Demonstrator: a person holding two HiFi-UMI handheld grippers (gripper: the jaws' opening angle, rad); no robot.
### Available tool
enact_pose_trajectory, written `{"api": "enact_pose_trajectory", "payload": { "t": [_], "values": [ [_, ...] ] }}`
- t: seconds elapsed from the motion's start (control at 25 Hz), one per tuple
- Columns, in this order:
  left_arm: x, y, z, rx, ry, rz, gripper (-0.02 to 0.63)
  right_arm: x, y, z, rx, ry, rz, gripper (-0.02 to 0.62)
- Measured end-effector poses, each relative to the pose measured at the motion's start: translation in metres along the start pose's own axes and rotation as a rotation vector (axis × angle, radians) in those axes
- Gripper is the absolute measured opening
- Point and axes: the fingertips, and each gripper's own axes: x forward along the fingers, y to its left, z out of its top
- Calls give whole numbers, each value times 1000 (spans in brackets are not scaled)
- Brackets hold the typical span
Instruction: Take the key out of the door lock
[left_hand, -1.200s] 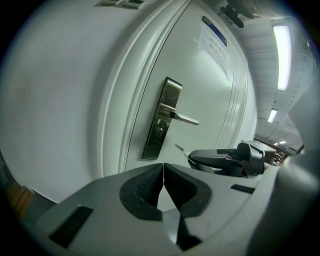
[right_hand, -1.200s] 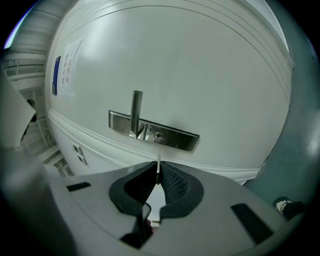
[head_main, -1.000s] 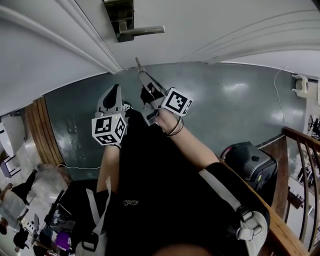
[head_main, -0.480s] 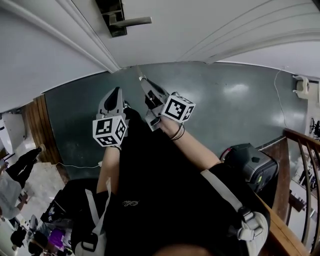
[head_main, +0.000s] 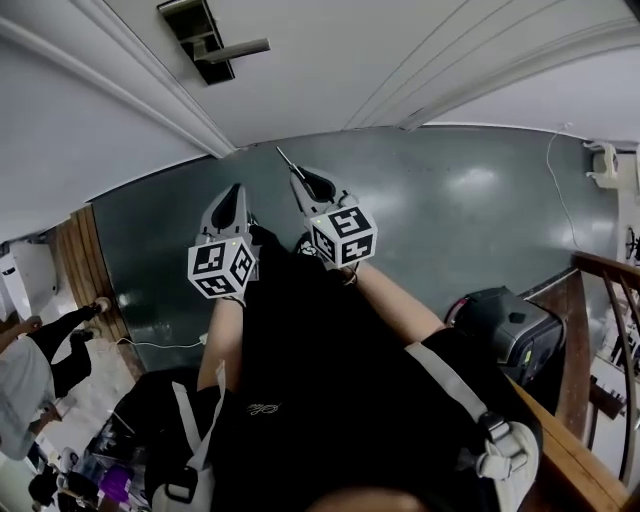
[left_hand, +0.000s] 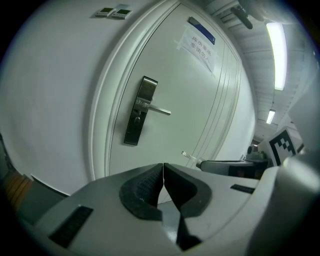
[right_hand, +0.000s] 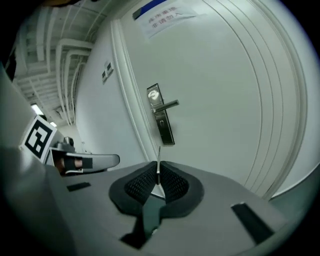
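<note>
A thin metal key (head_main: 285, 160) sticks out from my right gripper (head_main: 299, 175), which is shut on it; the blade (right_hand: 158, 161) stands upright between the pads. The key is clear of the door, well away from the steel lock plate (head_main: 193, 28) and its lever handle (head_main: 237, 49). That plate (right_hand: 161, 115) faces the right gripper view straight ahead. My left gripper (head_main: 236, 192) hangs beside the right one, shut with nothing between its pads (left_hand: 150, 182). In the left gripper view the lock plate (left_hand: 140, 111) is ahead and the key tip (left_hand: 185, 154) shows at the right.
The white door and its frame (head_main: 170, 90) fill the top. A dark green floor lies below. A black case (head_main: 502, 330) sits at the right by a wooden railing (head_main: 590, 300). A person (head_main: 35, 365) stands at the far left, by wooden boards (head_main: 80, 250).
My right gripper has turned and drawn a little away from the door, still holding the key. The left one has barely moved. A person has walked in at the left.
</note>
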Motion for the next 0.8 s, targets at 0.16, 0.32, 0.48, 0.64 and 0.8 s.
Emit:
{"api": "enact_pose_trajectory", "payload": {
  "t": [0.16,0.32,0.48,0.64,0.8],
  "values": [
    [3,-7,4,9,-12,-2,23,-7,-4,8,-96,-12,-16,32],
    [2,-14,22,23,-44,-8,23,-13,-1,33,-142,-62,-16,32],
    [0,-20,56,47,-106,-14,23,-16,8,71,-200,-136,-11,32],
    [-6,-23,93,73,-173,-17,23,-18,17,106,-251,-205,-11,32],
    [-12,-20,121,106,-221,-8,23,-18,23,132,-263,-256,-14,32]
  ]
}}
